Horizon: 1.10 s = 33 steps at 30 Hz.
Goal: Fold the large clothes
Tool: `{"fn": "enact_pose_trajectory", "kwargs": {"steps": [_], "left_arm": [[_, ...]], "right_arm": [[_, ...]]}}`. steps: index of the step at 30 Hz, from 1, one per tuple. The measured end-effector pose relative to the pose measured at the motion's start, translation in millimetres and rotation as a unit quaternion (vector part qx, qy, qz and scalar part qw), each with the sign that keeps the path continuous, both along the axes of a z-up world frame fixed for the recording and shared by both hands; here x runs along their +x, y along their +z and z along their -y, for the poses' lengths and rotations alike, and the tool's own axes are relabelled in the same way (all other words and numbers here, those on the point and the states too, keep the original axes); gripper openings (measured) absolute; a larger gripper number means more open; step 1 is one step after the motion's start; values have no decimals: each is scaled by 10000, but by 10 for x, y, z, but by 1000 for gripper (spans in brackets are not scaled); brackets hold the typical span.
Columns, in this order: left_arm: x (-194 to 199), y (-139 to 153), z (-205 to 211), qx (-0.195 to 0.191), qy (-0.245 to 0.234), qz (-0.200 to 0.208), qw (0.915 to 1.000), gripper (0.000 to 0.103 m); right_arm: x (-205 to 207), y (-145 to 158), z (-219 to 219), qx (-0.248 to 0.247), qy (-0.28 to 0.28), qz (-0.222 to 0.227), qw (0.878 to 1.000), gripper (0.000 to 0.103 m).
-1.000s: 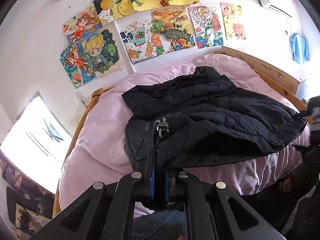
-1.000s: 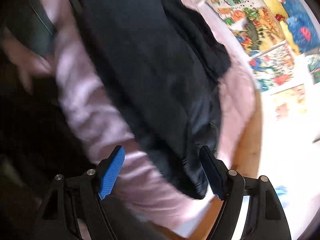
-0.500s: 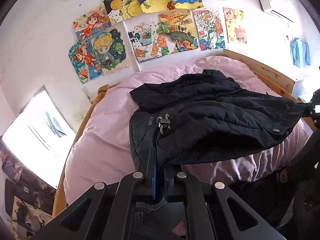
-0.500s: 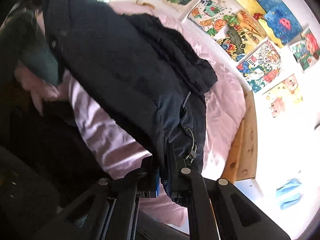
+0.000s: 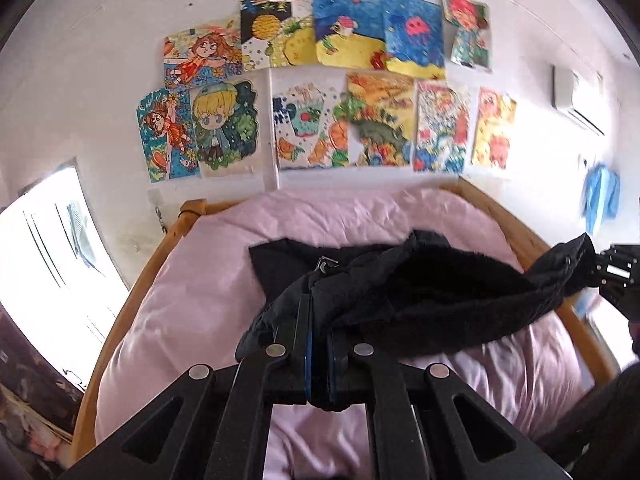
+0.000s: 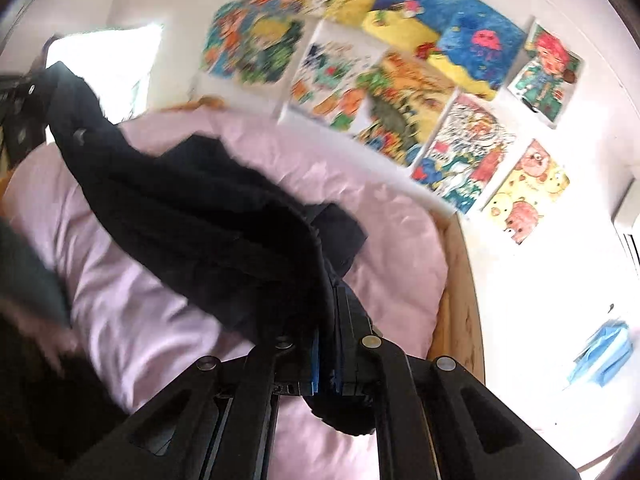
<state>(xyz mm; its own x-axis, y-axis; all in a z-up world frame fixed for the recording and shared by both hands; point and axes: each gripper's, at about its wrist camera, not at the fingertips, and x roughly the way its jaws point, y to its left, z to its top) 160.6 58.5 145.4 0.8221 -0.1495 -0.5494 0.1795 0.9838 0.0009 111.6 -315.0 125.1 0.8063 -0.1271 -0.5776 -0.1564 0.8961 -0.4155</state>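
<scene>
Wood-framed bed (image 5: pixel 516 222) under pink duvet (image 5: pixel 192 280) (black jacket (image 5: pixel 420 280) partly resting there).

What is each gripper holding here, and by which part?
Both are shut on the black jacket: the left gripper and the right gripper each pinch an edge at opposite ends, the jacket hanging between them above the pink bedding.

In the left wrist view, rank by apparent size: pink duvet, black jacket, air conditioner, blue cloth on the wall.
1. pink duvet
2. black jacket, partly lifted near the camera, so it may look bigger than it is
3. and 4. air conditioner and blue cloth look alike; not ranked.
</scene>
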Motion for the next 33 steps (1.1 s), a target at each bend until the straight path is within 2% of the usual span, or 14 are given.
{"fn": "enact_pose_trajectory", "kwargs": {"steps": [4,9,14,16,19,23,27,33], "left_arm": [[576,78,83,16,228,-2,9997,6],[1241,41,128,22,453,-196,9988,6],[1883,-140,173,-12,632,-512,9967,6],[2154,-223,171,-76,701,-646,9954,6],[2465,-361,175,-120,755,-816,9937,6],[2812,-593,188,-87,860,-1014,9911,6],[3030,-806,162,-313,934,-1201,9879,6],[3155,-1007,237,-70,938,-1197,9883,6]], "right_arm": [[547,37,66,-5,-175,274,9995,5],[1264,-90,28,-186,-309,470,9982,5],[2036,-366,11,-241,-402,414,9980,5],[2308,-515,19,-109,-482,463,9977,5],[2612,-746,2,-64,-591,561,9966,5],[2969,-1029,-23,-103,-692,564,9960,5],[3165,-1282,2,40,-789,524,9955,5],[3262,-1479,10,32,-774,446,9960,5]]}}
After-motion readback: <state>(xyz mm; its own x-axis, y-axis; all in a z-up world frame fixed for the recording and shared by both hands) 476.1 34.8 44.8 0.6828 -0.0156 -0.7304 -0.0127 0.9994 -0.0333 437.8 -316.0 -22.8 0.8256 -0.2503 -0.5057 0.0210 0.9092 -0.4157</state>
